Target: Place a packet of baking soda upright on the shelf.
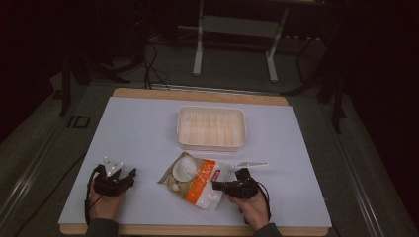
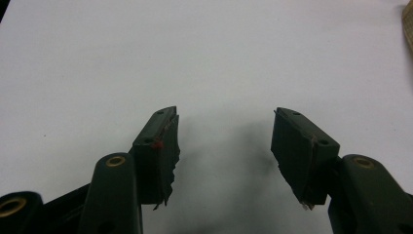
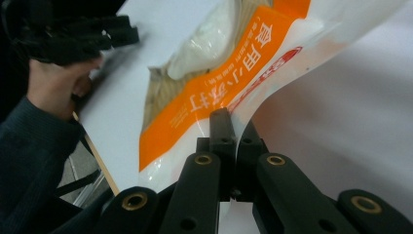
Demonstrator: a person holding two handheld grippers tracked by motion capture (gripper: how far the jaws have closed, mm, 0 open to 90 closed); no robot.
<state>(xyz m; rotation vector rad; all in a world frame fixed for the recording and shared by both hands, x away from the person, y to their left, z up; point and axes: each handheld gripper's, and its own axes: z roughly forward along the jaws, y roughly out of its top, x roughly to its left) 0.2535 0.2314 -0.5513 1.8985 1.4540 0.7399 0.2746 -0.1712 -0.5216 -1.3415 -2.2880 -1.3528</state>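
A person's right gripper (image 1: 217,185) pinches the clear edge of a food pouch (image 1: 193,178) at the near middle of the white table (image 1: 138,128), its jaws pressed together on the plastic film. In the right gripper view, the two black jaws meet on the transparent border just beside the pouch's orange label band (image 3: 219,92), and the pouch rises away from them toward twelve o'clock, its edge lifted off the surface.

From above, the pouch lies at about nine o'clock from the right gripper, touching it, with its long axis running from roughly ten o'clock down to four o'clock across the table. The left gripper (image 1: 129,177) rests well apart at the pouch's nine o'clock side, jaws spread wide over bare table, as the left gripper view shows, with nothing between its pads (image 2: 160,146).

An empty white tray (image 1: 211,144) sits at twelve o'clock from the pouch, near but not touching it. A small clear strip (image 1: 252,164) lies just beyond the right gripper at about one o'clock.

The right hand is plainly the nearer one and already has the hold; any carry toward the tray would likely run straight away from the person, along the twelve o'clock line, with the pouch hanging by its edge.
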